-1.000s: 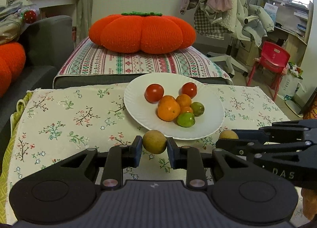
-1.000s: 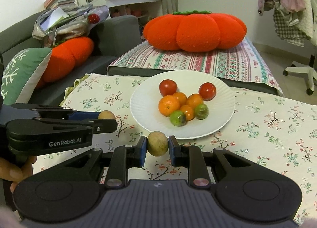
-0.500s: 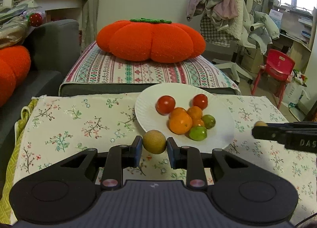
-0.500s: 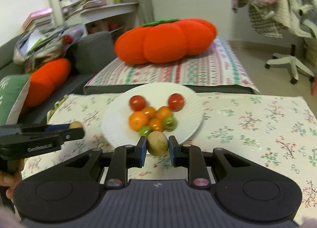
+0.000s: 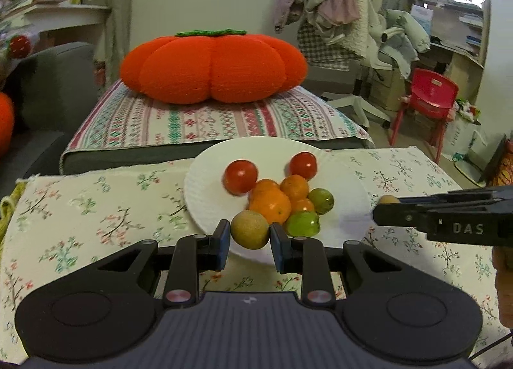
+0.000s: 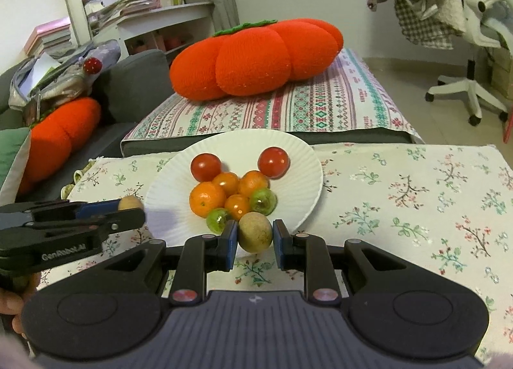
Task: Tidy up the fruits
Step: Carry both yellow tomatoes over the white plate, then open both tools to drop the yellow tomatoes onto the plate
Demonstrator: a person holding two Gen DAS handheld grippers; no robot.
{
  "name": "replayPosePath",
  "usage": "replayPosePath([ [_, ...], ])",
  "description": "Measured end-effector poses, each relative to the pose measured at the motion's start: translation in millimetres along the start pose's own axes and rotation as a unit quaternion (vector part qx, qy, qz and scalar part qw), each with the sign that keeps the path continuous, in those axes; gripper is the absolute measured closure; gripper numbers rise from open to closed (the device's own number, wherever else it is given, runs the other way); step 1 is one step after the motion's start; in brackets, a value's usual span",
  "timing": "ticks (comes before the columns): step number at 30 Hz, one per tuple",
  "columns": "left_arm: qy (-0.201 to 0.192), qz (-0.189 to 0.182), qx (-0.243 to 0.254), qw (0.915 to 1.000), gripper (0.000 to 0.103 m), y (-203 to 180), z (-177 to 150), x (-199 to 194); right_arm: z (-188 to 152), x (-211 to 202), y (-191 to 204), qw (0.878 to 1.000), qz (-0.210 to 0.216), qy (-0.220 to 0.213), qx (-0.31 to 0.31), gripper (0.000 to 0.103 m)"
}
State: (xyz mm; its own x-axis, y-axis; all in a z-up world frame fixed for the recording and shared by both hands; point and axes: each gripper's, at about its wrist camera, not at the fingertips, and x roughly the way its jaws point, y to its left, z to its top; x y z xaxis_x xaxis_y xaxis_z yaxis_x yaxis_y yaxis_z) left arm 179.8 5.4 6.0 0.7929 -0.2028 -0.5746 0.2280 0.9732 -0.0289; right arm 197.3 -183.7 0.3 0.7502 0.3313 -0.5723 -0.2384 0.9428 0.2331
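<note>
A white paper plate [image 5: 205, 196] [image 6: 298, 151] on the flowered tablecloth holds two red tomatoes [image 5: 240, 175], several oranges [image 5: 270, 205] and two green fruits [image 5: 303, 224]. My left gripper [image 5: 250, 236] is shut on a brown round fruit [image 5: 250, 233] over the plate's near edge. My right gripper [image 6: 255, 237] is shut on a second brown fruit [image 6: 255, 236] over the plate's near right edge. Each gripper shows in the other's view, the right [image 5: 389, 208] and the left [image 6: 130, 212], both at the plate's sides.
A big orange pumpkin cushion [image 5: 211, 71] lies on a striped ottoman [image 5: 208, 119] behind the table. A grey sofa [image 6: 128, 87] with another orange cushion stands at the left. A red child's chair [image 5: 429, 96] and an office chair stand at the right.
Both grippers have moved forward toward the plate with their brown fruits; the fruits now hang over the plate's near rim instead of over the cloth.
</note>
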Motion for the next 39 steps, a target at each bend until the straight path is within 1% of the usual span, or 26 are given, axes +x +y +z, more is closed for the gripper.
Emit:
replayPosePath([
  [5,0.006,-0.002,0.005,1.0,0.084,-0.5,-0.6,11.4,-0.3,11.7,5.0,1.0,-0.006,0.004,-0.02,0.082],
  [14,0.016,-0.004,0.006,0.9998,0.084,1.0,-2.1,29.5,-1.1,26.8,8.3,0.999,-0.013,0.012,-0.035,0.082],
  [20,0.014,-0.004,0.003,0.9999,0.084,3.2,-1.9,35.4,-2.2,34.7,7.2,0.999,-0.015,0.016,-0.039,0.082],
  [26,0.013,-0.012,-0.007,0.9998,0.081,6.7,-1.9,34.9,-1.5,35.7,6.0,0.999,-0.016,0.013,-0.033,0.077],
  [28,0.012,-0.013,-0.017,0.9997,0.078,10.8,-0.3,32.1,-0.7,33.9,4.8,0.999,-0.017,0.012,-0.03,0.076],
  [29,0.01,-0.013,-0.027,0.9995,0.075,14.5,1.1,29.9,0.5,32.9,3.7,0.999,-0.018,0.011,-0.026,0.076],
  [34,0.01,-0.025,-0.087,0.9959,0.074,36.8,5.8,19.2,9.1,22.9,-3.0,1.0,-0.023,0.004,0.002,0.072],
  [36,0.012,-0.023,-0.096,0.9951,0.074,38.1,6.1,14.6,11.9,19.9,-6.7,1.0,-0.019,0.002,0.016,0.07],
  [38,0.017,-0.019,-0.091,0.9955,0.074,33.6,6.4,10.5,13.9,17.9,-10.8,0.999,-0.011,0.004,0.035,0.068],
  [39,0.018,-0.019,-0.089,0.9957,0.074,30.4,6.6,7.6,14.3,17.9,-11.9,0.999,-0.007,0.008,0.041,0.065],
])
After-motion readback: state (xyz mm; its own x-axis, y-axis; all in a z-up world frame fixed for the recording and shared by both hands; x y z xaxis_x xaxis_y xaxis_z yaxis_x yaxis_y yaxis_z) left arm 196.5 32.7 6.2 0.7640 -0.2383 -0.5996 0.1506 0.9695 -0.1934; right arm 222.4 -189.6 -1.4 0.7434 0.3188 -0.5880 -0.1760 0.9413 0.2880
